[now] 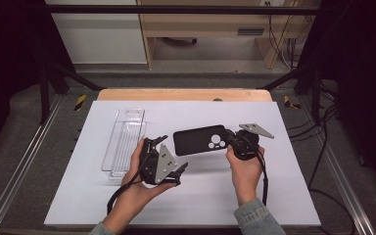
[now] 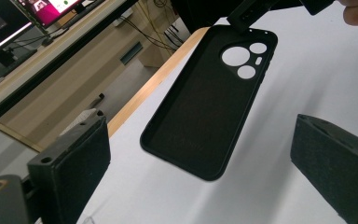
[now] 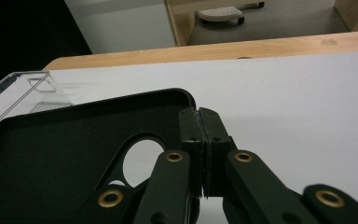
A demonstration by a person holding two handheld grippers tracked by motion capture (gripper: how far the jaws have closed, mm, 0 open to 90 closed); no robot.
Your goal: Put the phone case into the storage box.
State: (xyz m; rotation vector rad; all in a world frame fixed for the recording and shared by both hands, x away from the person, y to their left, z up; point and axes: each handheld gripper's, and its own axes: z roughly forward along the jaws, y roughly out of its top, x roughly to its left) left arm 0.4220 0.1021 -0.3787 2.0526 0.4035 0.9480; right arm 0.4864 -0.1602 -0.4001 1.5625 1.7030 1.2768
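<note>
White board [image 1: 274,196] covers the table, with a wooden strip along its far edge and dark floor on both sides.

High view: your right gripper [image 1: 231,139] pinches the camera end of a black phone case [image 1: 199,140] and holds it level above the board, roughly at the centre. Judgement: gripping the short end leaves the long body free for the other tool. Your left gripper [image 1: 174,172] sits at about 7 o'clock from the case, apart from it. A clear plastic tray [image 1: 124,142] lies at 9 o'clock from the case, near the board's left margin. Open board remains at 5 and 6 o'clock; the tray limits leftward travel.

Left gripper view: its jaws stand spread wide with nothing between the pads. The case hangs ahead, hollow side toward you, its lens cutouts at 1 o'clock, where the right gripper has it. Judgement: the free lower edge is the nearest place to take hold.

Right gripper view: jaws pressed together on the case's rim beside the lens cutouts. The tray's corner shows at 10 o'clock, bare board at 3 o'clock.
</note>
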